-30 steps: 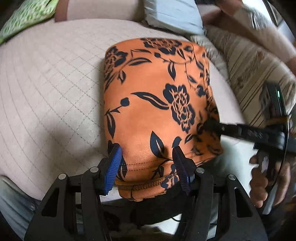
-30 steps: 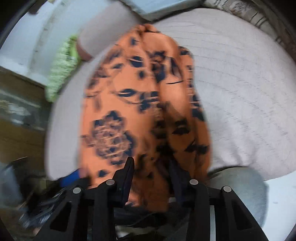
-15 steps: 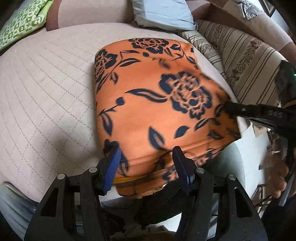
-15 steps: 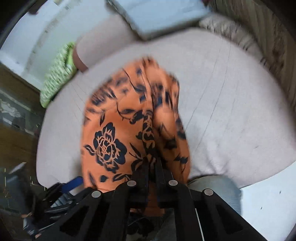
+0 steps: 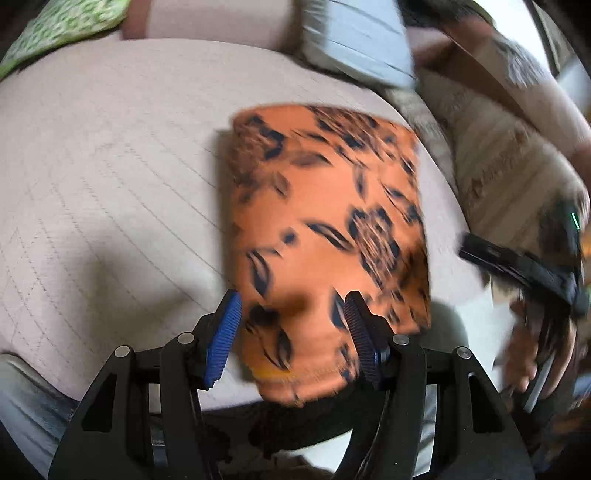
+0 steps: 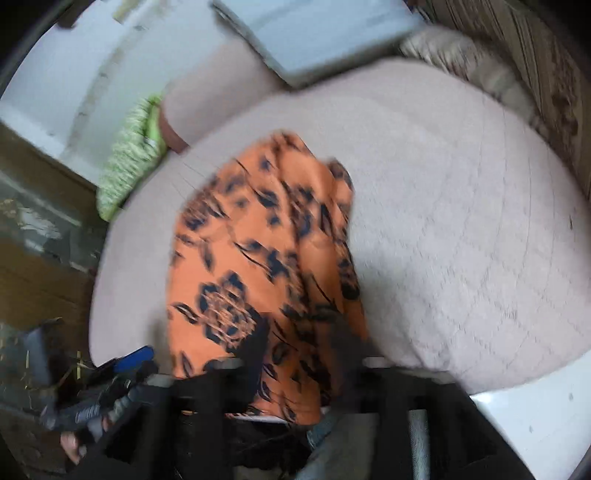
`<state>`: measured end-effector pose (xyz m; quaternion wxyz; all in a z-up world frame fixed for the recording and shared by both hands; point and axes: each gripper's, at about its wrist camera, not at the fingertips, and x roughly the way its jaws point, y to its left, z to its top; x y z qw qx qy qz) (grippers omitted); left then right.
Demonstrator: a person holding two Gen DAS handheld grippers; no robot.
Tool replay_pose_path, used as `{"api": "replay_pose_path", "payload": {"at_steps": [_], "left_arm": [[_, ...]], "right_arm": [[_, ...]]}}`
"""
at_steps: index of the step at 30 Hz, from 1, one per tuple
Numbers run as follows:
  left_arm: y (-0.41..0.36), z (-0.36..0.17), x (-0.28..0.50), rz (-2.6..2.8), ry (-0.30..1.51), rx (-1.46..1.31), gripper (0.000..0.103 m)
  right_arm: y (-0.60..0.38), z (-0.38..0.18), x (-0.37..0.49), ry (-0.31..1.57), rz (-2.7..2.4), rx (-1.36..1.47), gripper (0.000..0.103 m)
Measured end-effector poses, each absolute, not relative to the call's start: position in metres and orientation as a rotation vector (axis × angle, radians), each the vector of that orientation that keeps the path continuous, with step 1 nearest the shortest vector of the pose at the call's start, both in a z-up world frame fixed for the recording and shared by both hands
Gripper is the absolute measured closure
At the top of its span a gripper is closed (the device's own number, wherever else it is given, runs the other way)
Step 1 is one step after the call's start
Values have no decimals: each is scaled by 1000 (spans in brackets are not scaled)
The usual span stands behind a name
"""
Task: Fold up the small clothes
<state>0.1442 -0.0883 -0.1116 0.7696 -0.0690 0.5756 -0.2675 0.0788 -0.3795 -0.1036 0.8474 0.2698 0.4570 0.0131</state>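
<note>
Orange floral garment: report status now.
Left gripper open, straddling near hem. Right gripper blurred, apparently open. Orange floral garment folded on beige quilted cushion. Nothing obstructing.

Beige quilted cushion [image 5: 110, 177]; orange floral garment [image 5: 325, 229] lies folded on it.

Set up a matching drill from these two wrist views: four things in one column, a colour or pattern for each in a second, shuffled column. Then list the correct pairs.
Things:
1. folded garment
2. cushion at the far left
3. finger pads of the left gripper
4. quilted surface under the garment

Colours:
A. blue
B. pale beige
C. orange with dark flowers
D. green and white

Pairs: 1-C, 2-D, 3-A, 4-B
</note>
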Motion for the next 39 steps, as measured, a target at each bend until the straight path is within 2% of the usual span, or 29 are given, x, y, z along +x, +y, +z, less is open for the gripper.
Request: {"api": "replay_pose_path", "payload": {"at_steps": [2, 6, 13, 16, 20, 23, 25, 27, 29, 30, 32, 39], "left_arm": [[-84, -116, 162, -535, 1268, -196, 45], [-84, -129, 193, -518, 1297, -303, 45], [-104, -165, 231, -594, 1399, -368, 43], [-99, -176, 235, -593, 1421, -432, 36], [-99, -184, 238, -603, 1434, -489, 35], [-107, -183, 244, -602, 1428, -493, 35], [-109, -187, 250, -593, 1442, -524, 37], [-108, -189, 252, -582, 1453, -550, 47], [-106, -181, 247, -590, 1430, -540, 64], [-106, -175, 244, -598, 1411, -525, 66], [-100, -158, 236, -619, 1379, -518, 71], [-37, -87, 227, -624, 1218, -554, 72]], "right_arm": [[-384, -98, 77, 873, 29, 583, 33], [-400, -107, 104, 888, 51, 672, 33], [-425, -172, 189, 1084, 79, 758, 33], [-430, -180, 188, 1082, 109, 801, 32], [-430, -185, 180, 1066, 139, 816, 32], [-437, -190, 186, 1067, 146, 859, 41], [-437, -193, 193, 1077, 164, 881, 54], [-431, -195, 198, 1110, 147, 869, 60], [-428, -189, 195, 1109, 140, 867, 68], [-424, -185, 192, 1106, 139, 865, 71], [-417, -174, 185, 1090, 129, 851, 74], [-365, -123, 187, 1013, 215, 817, 76]]}}
